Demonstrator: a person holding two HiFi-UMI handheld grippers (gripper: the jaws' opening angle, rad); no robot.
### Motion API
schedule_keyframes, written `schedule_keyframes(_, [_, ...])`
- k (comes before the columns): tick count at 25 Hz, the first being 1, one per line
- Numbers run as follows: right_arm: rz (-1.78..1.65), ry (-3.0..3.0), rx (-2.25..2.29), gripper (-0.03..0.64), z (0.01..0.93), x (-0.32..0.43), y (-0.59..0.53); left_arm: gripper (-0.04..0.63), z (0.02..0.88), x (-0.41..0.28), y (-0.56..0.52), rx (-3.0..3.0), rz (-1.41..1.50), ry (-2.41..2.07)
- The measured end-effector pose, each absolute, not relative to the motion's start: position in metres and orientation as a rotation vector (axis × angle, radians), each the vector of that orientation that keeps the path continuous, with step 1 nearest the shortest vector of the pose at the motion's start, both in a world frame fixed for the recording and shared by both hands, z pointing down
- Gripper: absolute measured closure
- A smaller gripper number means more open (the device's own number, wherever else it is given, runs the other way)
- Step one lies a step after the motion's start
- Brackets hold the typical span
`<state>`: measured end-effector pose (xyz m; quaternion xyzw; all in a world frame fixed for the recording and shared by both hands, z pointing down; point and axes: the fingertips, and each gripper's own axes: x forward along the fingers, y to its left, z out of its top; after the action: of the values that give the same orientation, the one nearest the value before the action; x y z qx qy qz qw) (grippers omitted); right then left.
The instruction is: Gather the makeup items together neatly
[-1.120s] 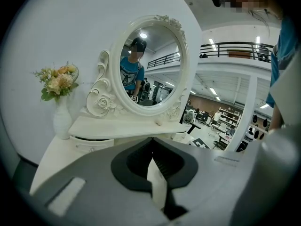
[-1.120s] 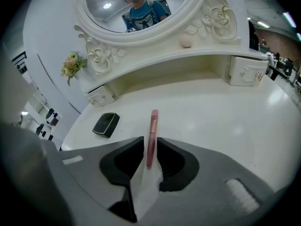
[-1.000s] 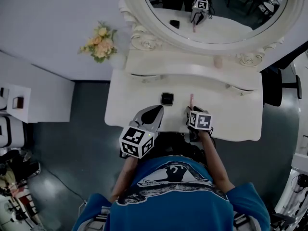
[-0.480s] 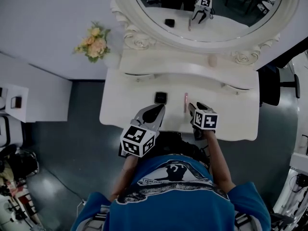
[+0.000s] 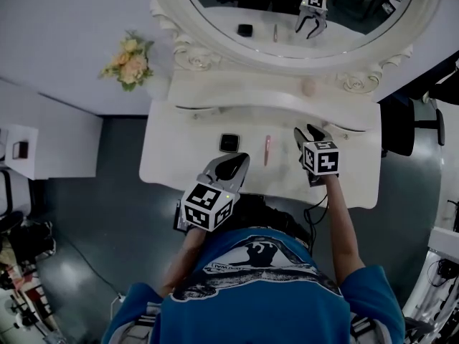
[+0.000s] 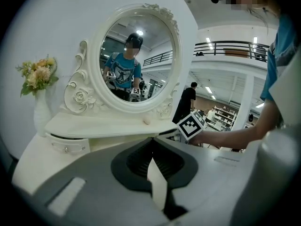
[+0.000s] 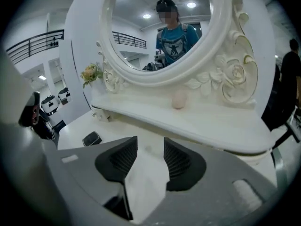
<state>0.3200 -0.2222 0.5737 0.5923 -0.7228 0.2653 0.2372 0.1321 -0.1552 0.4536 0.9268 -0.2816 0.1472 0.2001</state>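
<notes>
Head view is showing the left gripper (image 5: 241, 159) sitting pinched closed and empty near the black compact (image 5: 229, 142), the right gripper (image 5: 307, 132) having just been opening its jaws, nothing between them, beside the pink stick (image 5: 267, 150).

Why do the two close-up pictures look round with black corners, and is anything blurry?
Left gripper view: a wide-angle lens rounds the picture, blackens the corners and bends the railing; the near jaws look soft. Right gripper view: same rounding, the mirror bulges. Head view: fairly sharp, the table edges bow slightly.
</notes>
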Motion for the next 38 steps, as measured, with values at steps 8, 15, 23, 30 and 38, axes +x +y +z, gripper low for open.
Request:
schedule_keyframes(8, [0.453, -1.998, 1.610, 0.439, 0.526, 0.356, -0.283, 0.583, 0.453, 0.151, -0.155, 2.601, 0.402, -0.786])
schedule_keyframes(15, [0.292, -1.928, 1.462, 0.439, 0.526, 0.366, -0.326, 0.583, 0.452, 0.158, -0.156, 2.614, 0.403, -0.782])
schedule_keyframes(23, [0.143, -1.777, 1.288, 0.479, 0.555, 0.367, -0.339, 0.583, 0.454, 0.156, -0.159, 2.601, 0.418, -0.804])
schedule_keyframes(30, [0.190, -1.801, 1.379, 0.520, 0.554, 0.373, -0.337, 0.583, 0.456, 0.154, -0.159, 2.596, 0.432, -0.798])
schedule_keyframes(38, [0.192, -1.831, 1.429, 0.526, 0.543, 0.367, -0.319, 0.583, 0.456, 0.154, -0.157, 2.604, 0.432, -0.782])
